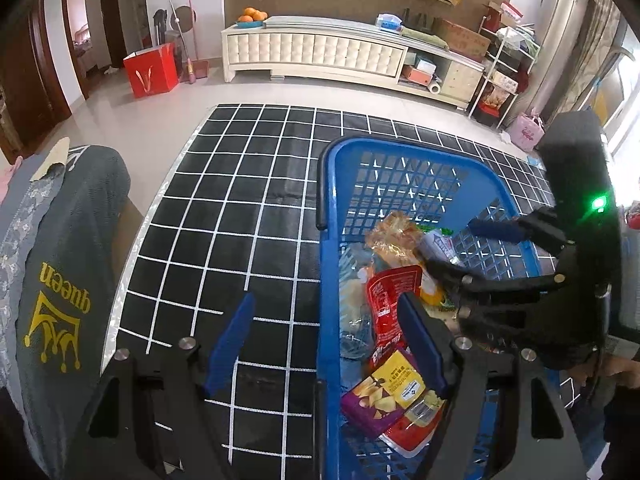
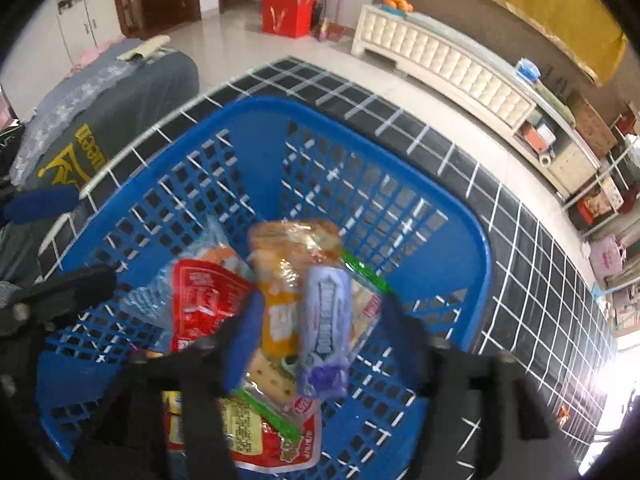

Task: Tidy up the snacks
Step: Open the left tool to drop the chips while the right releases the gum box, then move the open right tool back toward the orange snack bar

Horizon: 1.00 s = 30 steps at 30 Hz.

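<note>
Hovering inside basket (image 2: 476, 240), right gripper (image 2: 320, 320) agape around purple packet (image 2: 328, 328); left gripper (image 1: 328, 344) agape, empty.

Left gripper (image 1: 326, 344): both blue-padded fingers are spread wide apart, nothing between them. In the left wrist view the left finger points toward 1 o'clock and the right finger toward 11 o'clock.

Right gripper (image 2: 320, 320): fingers parted, blurred in its own view. In the left wrist view its body enters from 3 o'clock, angled downward toward 9 o'clock, with a green indicator lit on the housing. One blue-tipped finger (image 1: 496, 229) sits above one black finger. A hand (image 1: 622, 372) shows at 4 o'clock behind the housing.
</note>
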Each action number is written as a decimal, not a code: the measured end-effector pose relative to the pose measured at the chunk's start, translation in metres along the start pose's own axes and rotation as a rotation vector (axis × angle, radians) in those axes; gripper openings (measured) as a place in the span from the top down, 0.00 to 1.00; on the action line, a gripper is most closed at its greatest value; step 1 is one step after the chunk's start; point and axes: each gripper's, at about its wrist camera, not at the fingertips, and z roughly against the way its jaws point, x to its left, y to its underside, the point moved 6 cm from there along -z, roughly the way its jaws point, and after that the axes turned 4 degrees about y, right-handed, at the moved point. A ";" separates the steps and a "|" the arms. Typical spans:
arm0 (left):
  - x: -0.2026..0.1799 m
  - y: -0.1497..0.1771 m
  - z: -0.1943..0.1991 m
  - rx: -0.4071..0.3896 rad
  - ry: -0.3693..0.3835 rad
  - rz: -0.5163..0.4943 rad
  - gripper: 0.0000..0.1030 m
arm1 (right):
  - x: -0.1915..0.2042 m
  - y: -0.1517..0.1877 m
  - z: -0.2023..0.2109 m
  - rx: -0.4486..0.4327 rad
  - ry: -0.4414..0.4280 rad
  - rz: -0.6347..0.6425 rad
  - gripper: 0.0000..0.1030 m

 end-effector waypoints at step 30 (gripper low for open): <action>-0.142 -0.005 0.075 -0.236 0.048 -0.218 0.00 | -0.134 0.099 0.140 -0.198 0.086 -0.386 0.14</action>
